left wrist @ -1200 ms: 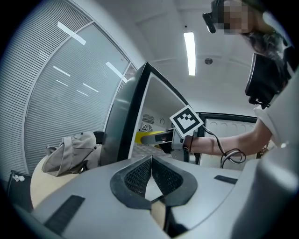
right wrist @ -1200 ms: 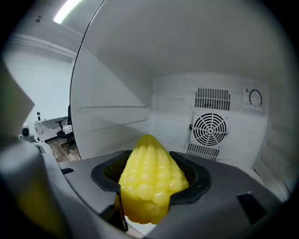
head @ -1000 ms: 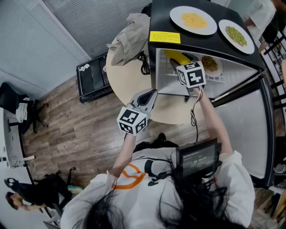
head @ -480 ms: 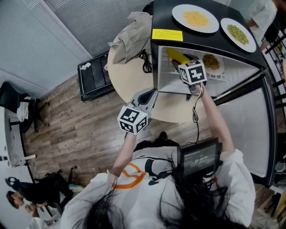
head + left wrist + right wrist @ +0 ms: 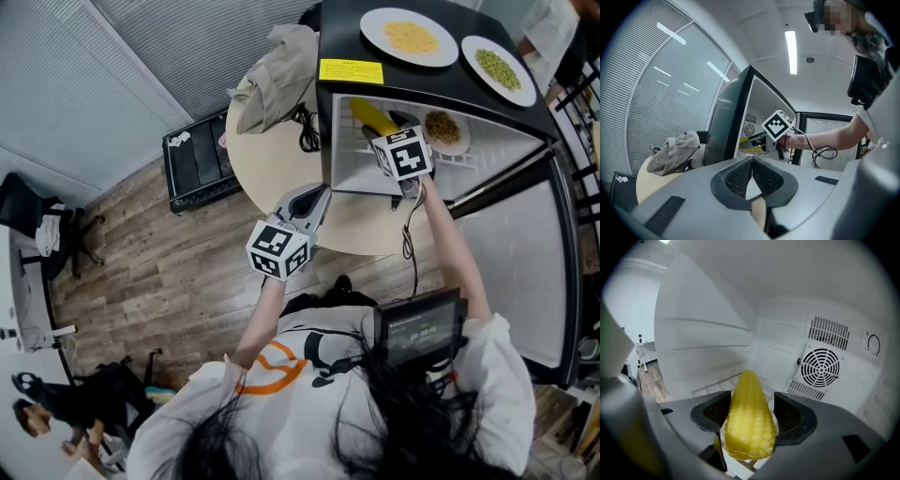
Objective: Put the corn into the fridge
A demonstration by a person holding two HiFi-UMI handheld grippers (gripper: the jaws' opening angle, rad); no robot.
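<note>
Inside the open mini fridge (image 5: 450,82), upper compartment: right gripper (image 5: 751,401). Jaws wide apart, just been opening further. Between the pads: corn cob (image 5: 749,420), flanks right up against both, no visible squeeze.

Long axis of cob in line with the jaws. Tapered tip pointing away toward the fridge back wall, left of the fan grille (image 5: 820,366). Blunt kernel end facing the camera.

From the head view, cob running diagonally at the left end of the wire shelf (image 5: 452,161), tip toward the back-left corner, close to the left wall. Cannot tell whether fully resting on the shelf. Same shelf, toward the right end: plate of brown food (image 5: 442,127), apart from the cob.

Outside, over the near edge of the round table (image 5: 267,159): left gripper (image 5: 751,164), pointing toward the fridge. Jaws closed tip to tip, nothing between.

On the fridge top, side by side: plate of yellow food (image 5: 410,36) and plate of green food (image 5: 498,67). At the far edge of the table, just beside the fridge's left wall: beige cloth bundle (image 5: 277,75). Swung open to the right: fridge door (image 5: 516,272).
</note>
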